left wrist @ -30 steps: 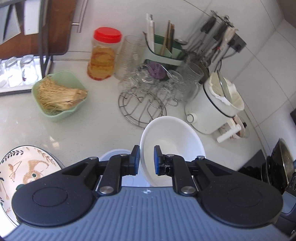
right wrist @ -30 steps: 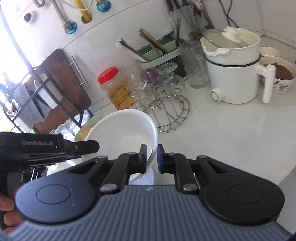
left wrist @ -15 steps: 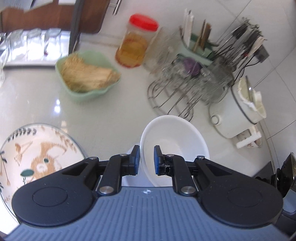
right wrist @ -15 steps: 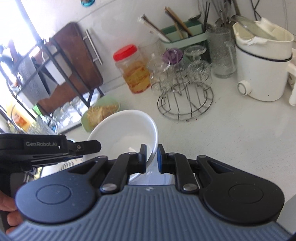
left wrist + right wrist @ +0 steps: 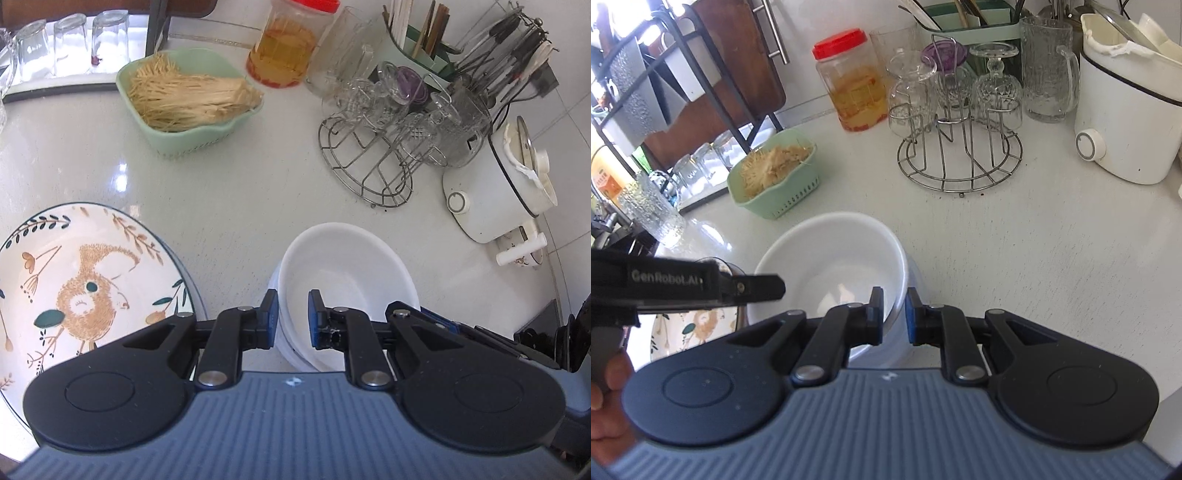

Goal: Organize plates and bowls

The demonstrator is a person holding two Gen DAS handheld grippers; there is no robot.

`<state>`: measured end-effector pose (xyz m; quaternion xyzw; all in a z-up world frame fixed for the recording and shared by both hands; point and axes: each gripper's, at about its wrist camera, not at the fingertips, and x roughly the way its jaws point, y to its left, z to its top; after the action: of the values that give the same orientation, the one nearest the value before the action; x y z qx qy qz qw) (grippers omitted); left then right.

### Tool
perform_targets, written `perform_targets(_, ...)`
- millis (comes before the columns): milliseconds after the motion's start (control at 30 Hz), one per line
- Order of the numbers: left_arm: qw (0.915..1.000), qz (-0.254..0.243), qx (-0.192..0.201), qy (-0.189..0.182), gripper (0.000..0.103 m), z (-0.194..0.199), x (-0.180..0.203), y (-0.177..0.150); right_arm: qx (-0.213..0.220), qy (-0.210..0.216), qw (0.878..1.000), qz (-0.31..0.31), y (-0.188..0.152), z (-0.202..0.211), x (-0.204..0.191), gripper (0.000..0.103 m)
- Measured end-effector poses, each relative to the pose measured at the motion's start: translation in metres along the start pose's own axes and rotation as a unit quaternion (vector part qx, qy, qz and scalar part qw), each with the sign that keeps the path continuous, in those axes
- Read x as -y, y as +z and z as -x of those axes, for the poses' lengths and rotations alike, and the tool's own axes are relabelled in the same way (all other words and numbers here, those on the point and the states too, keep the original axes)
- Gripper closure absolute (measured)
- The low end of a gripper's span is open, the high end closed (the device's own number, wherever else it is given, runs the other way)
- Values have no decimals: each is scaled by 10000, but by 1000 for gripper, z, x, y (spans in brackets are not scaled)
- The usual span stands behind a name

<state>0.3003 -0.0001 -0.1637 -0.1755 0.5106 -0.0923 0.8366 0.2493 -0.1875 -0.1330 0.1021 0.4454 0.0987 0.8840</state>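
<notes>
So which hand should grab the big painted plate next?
Probably the left gripper: the round painted ceramic plate lies right beside it, while from the right gripper it sits beyond the white bowl. Both jaws stand open.

Since 1 s ago the white bowl (image 5: 343,284) has come down and now sits nested on the white stack (image 5: 916,291) beneath it. Both sets of jaws have spread: the left gripper (image 5: 291,317) and right gripper (image 5: 894,314) now straddle the rim with gaps, no longer pinching it. In the left wrist view the patterned plate (image 5: 85,284) at 9 o'clock has swung further into view.
</notes>
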Motion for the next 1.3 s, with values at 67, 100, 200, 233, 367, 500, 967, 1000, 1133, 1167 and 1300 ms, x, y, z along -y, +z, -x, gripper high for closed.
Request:
perform_targets(67, 10000, 23, -20, -32, 85, -1, -2, 0, -20, -9, 10000, -26, 1, -1, 0, 87)
perform_targets(100, 10000, 35, -27, -22, 85, -1, -3, 0, -30, -16, 10000, -14, 2, -1, 0, 87)
perform_targets(200, 10000, 34, -25, -71, 78, 0, -3, 2, -14, -127, 9999, 32, 5, 2, -1, 75)
perform_targets(233, 10000, 14, -20, -77, 76, -1, -3, 3, 36, -118, 9999, 19, 6, 3, 0, 63)
perform_targets(367, 9999, -123, -71, -36, 75, -8, -1, 6, 92, -100, 9999, -106, 9, 5, 7, 57)
perform_targets(500, 9996, -254, -150, 45, 75, -17, 0, 6, 43, -136, 9996, -239, 9, 0, 16, 57)
perform_targets(967, 9978, -303, -579, 102, 75, -49, -5, 1, -572, 88, 9955, -749, -9, -39, 30, 60)
perform_targets(1000, 9975, -287, -639, 43, 75, -53, -6, 0, -607, 134, 9950, -782, -10, -41, 31, 60)
perform_targets(1133, 9970, -245, -728, -94, 75, -59, -6, -2, -741, 412, 9924, -889, -15, -45, 31, 60)
perform_targets(1167, 9971, -238, -717, -101, 75, -59, -6, -2, -719, 409, 9928, -870, -15, -44, 29, 60)
perform_targets(1300, 9975, -211, -664, -102, 75, -56, -8, -2, -692, 354, 9936, -821, -14, -44, 24, 67)
